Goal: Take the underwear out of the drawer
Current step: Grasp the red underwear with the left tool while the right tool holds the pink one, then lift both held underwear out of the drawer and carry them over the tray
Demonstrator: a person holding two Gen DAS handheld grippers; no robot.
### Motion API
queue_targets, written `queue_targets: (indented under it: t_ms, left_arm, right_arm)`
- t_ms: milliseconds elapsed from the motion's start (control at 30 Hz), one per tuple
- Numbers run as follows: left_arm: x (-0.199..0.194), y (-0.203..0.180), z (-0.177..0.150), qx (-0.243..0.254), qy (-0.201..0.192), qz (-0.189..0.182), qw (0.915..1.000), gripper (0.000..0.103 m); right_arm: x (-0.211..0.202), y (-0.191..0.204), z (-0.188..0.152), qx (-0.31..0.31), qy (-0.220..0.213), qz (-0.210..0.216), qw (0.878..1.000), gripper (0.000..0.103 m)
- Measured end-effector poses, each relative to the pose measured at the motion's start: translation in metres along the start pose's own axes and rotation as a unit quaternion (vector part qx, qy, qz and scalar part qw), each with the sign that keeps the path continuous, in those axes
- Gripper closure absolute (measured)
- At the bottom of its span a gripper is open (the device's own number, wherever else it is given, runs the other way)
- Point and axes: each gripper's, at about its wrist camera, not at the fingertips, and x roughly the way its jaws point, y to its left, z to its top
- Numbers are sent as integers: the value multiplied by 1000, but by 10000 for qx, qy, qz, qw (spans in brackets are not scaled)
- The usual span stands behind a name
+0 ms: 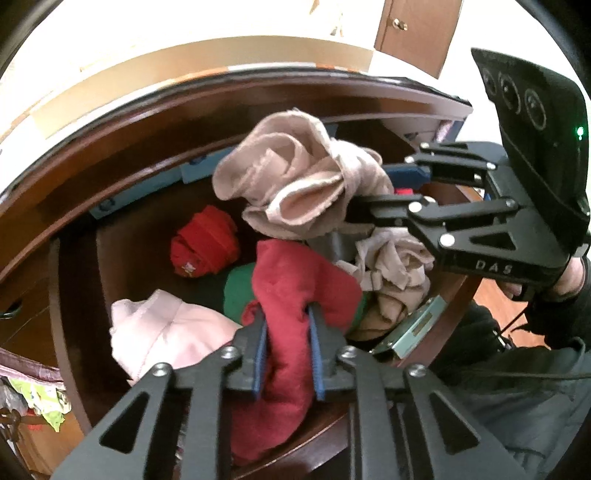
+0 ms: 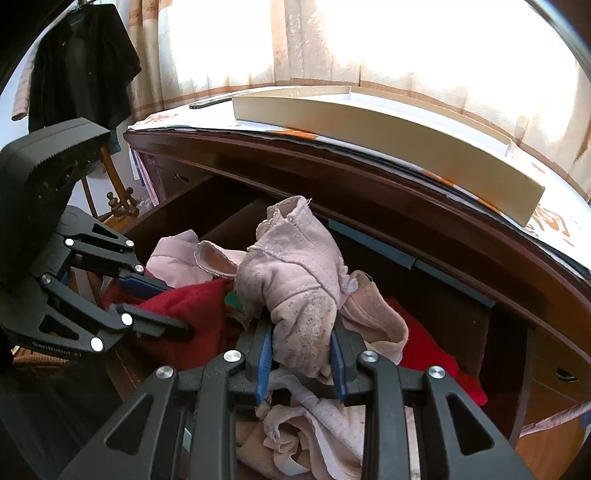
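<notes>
Dark red garment clamped between our left gripper jaws, nearly closed, pale pink underwear gripped between our right gripper jaws, narrowly parted, above the drawer.

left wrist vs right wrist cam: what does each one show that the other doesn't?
Left wrist only: a bright red bundle and green cloth on the drawer floor, a door.
Right wrist only: curtains, a black garment hanging, a long cream box.
Both: the drawer, the left gripper clamping dark red cloth, the right gripper clamping pale pink underwear.
</notes>
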Motion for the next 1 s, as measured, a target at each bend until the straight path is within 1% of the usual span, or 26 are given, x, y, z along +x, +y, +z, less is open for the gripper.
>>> queue_targets:
  t_ms: [67, 133, 233, 300, 367, 500, 633, 1000]
  left_arm:
    - [-9, -6, -1, -39, -93, 86, 9999, 91]
    - [-18, -8, 0, -45, -209, 232, 9995, 91]
    - [-31, -13, 9, -72, -396, 420, 9983, 92]
    - [-43, -15, 10, -40, -532, 614, 9967, 93]
    - [-50, -16, 12, -94, -639, 641, 9958, 93]
    - [-63, -18, 14, -186, -889, 872, 9920, 93]
    - [-67, -15, 18, -250, -1109, 1048, 9880, 93]
    - [-75, -10, 22, -414, -1567, 1142, 9801, 94]
  right_arm:
    - [-2, -1, 0, 26, -24, -5, 10000, 74]
    - [-5, -2, 0, 65, -83, -20, 9999, 74]
    - [-11, -4, -1, 143, -197, -39, 9997, 74]
    - [-15, -5, -2, 182, -271, -64, 9994, 74]
    - [-19, -6, -2, 218, -334, -83, 9992, 74]
    - [-28, -6, -2, 281, -469, -141, 9984, 74]
    - [-36, -5, -4, 308, -568, -194, 9977, 74]
    - [-57, -3, -2, 357, -881, -322, 9949, 74]
